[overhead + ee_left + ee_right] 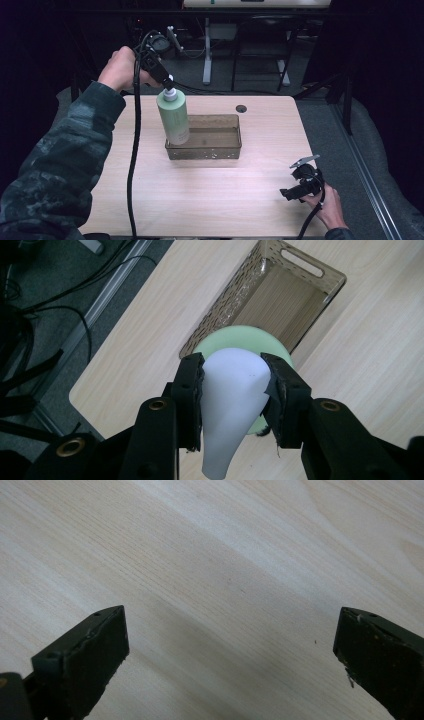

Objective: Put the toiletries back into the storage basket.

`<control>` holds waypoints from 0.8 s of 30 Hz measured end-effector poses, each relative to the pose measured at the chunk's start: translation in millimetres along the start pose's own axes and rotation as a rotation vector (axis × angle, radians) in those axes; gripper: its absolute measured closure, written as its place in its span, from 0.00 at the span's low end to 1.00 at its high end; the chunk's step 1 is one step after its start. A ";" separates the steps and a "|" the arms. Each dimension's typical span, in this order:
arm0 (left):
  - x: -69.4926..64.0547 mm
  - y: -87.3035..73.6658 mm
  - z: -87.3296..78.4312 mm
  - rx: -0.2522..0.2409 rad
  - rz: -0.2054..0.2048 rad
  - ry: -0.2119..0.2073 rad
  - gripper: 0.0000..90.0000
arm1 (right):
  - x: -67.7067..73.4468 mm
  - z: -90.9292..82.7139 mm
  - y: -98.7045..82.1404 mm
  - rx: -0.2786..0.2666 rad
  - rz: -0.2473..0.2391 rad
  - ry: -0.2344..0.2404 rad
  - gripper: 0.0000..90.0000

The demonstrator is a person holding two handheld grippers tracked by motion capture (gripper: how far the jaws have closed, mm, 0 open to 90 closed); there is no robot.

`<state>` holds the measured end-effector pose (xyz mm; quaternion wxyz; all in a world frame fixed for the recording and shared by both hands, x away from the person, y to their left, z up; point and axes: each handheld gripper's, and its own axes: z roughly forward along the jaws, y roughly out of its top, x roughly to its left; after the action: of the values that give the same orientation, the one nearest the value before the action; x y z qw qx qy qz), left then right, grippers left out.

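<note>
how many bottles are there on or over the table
1. The green bottle hangs upright over the left end of the brown basket, gripped by its white pump top in the left gripper. Nothing else seems hidden.

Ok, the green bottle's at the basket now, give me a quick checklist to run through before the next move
1. Grip: the left hand-held gripper is shut on the white pump head of the green bottle, jaws on both sides. Ok.
2. Bottle attitude: roughly upright, leaning slightly. Ok.
3. Placement: the bottle's lower end is at the left end of the brown basket; whether it rests on the basket floor, cannot tell.
4. Room in basket: the rest of it looks empty. Ok.
5. Right hand-held gripper: open over the table, apart from the basket. Ok.
6. Left cable: trails over the table left of the basket, not touching it. Ok.
</note>
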<state>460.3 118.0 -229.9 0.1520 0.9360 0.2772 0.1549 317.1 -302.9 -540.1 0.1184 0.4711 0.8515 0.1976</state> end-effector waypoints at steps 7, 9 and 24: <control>3.3 0.5 7.6 0.002 -0.015 0.000 0.70 | 0.5 0.2 -0.2 -0.002 0.005 0.003 0.01; 3.9 1.4 9.6 0.004 -0.017 -0.001 0.70 | -0.1 0.1 -0.4 0.000 -0.004 -0.001 0.01; 4.1 5.4 24.6 0.022 -0.012 -0.006 0.70 | 1.3 -0.9 -0.5 -0.004 -0.011 -0.004 0.01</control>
<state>475.4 111.1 -249.3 0.1435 0.9364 0.2841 0.1480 315.7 -302.2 -539.5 0.1223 0.4667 0.8532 0.1979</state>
